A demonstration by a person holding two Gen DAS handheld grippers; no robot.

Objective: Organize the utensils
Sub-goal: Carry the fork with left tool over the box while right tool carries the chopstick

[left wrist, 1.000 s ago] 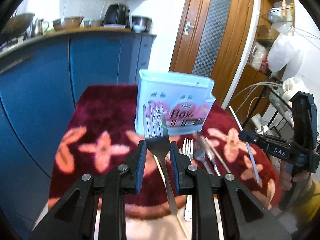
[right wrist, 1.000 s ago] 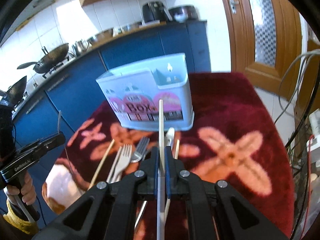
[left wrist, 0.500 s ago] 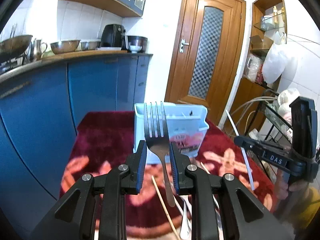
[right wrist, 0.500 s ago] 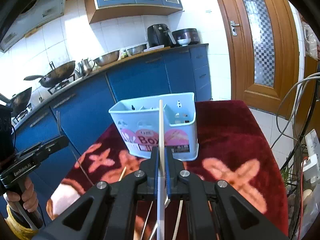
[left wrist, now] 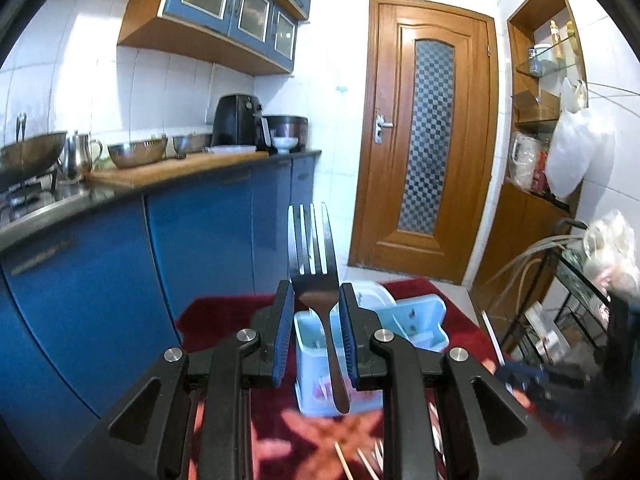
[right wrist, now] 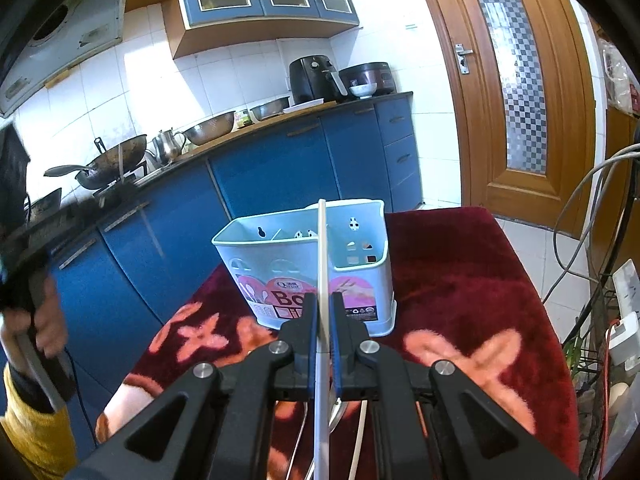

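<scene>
My left gripper [left wrist: 314, 300] is shut on a steel fork [left wrist: 312, 248], tines up, handle hanging down over the light-blue utensil box [left wrist: 316, 356]. My right gripper [right wrist: 323, 312] is shut on a white chopstick [right wrist: 322, 256] that stands upright in front of the same box [right wrist: 360, 284], which sits on the red flowered cloth [right wrist: 460, 280]. The box has two compartments with something inside the left one. More utensils [right wrist: 360, 432] lie on the cloth under the right gripper, partly hidden. Loose chopsticks [left wrist: 344, 460] show under the left gripper.
Blue kitchen cabinets [right wrist: 280, 176] with pans and bowls run along the left. A wooden door [left wrist: 428, 132] stands behind the table. A wire rack and cables [right wrist: 600, 240] are at the right edge. The left hand [right wrist: 44, 320] shows at far left.
Both grippers have risen and tilted up; the box now sits lower in each view. The fork's handle now hangs over the box instead of in front of it.
</scene>
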